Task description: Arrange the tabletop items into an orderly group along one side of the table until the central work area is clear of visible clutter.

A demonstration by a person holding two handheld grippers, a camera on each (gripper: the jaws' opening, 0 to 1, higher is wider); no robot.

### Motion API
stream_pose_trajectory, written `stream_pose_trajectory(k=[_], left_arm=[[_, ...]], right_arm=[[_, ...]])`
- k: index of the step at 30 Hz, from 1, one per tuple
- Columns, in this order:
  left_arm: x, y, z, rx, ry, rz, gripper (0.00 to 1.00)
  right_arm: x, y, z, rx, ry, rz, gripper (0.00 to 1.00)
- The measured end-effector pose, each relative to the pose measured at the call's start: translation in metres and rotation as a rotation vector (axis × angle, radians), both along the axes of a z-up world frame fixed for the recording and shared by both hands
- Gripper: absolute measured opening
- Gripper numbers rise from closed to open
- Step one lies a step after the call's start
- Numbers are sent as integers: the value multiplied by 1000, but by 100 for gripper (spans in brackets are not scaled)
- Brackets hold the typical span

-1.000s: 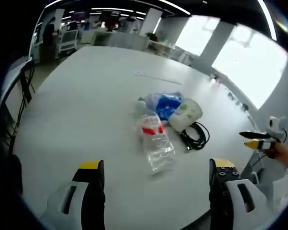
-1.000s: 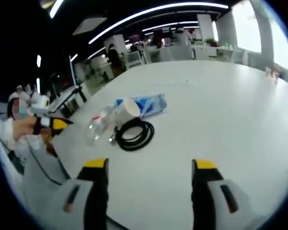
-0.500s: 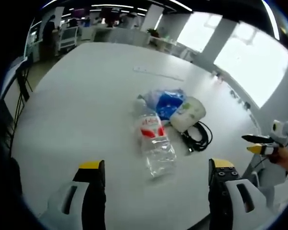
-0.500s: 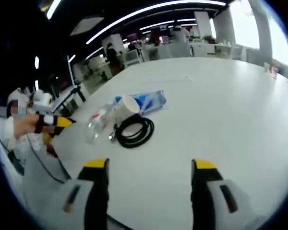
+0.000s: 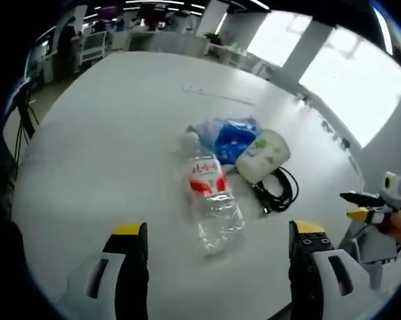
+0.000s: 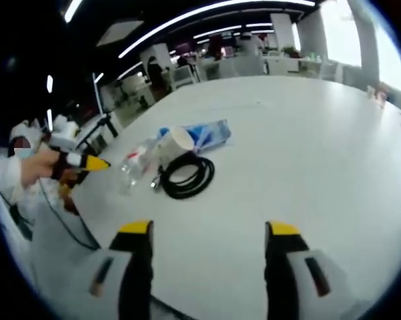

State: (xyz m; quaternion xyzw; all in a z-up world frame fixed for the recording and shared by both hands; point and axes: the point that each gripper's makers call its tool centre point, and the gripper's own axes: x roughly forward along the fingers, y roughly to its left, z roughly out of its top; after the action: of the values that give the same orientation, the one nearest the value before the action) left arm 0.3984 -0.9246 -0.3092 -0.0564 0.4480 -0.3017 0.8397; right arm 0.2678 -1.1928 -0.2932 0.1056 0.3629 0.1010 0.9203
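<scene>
Both the left gripper (image 5: 210,233) and right gripper (image 6: 204,230) hang wide open and empty, so the left one should straddle the bottle (image 5: 212,200) lying at its 12 o'clock across the middle.

red-labelled clear bottle (image 5: 211,199), blue bag (image 5: 230,135)
</scene>
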Motion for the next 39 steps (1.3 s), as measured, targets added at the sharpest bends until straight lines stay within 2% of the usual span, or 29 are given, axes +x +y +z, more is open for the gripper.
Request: stream_pose_trajectory(k=[10, 23, 39], left_arm=[[6, -4, -7, 5, 21, 20, 84], [11, -14, -18, 35, 42, 5, 83], [17, -22, -32, 76, 58, -4, 80]], right_arm=[[-2, -3, -2, 0, 14, -6, 65], [1, -6, -3, 4, 23, -12, 64], [-6, -8, -11, 22, 43, -32, 63]])
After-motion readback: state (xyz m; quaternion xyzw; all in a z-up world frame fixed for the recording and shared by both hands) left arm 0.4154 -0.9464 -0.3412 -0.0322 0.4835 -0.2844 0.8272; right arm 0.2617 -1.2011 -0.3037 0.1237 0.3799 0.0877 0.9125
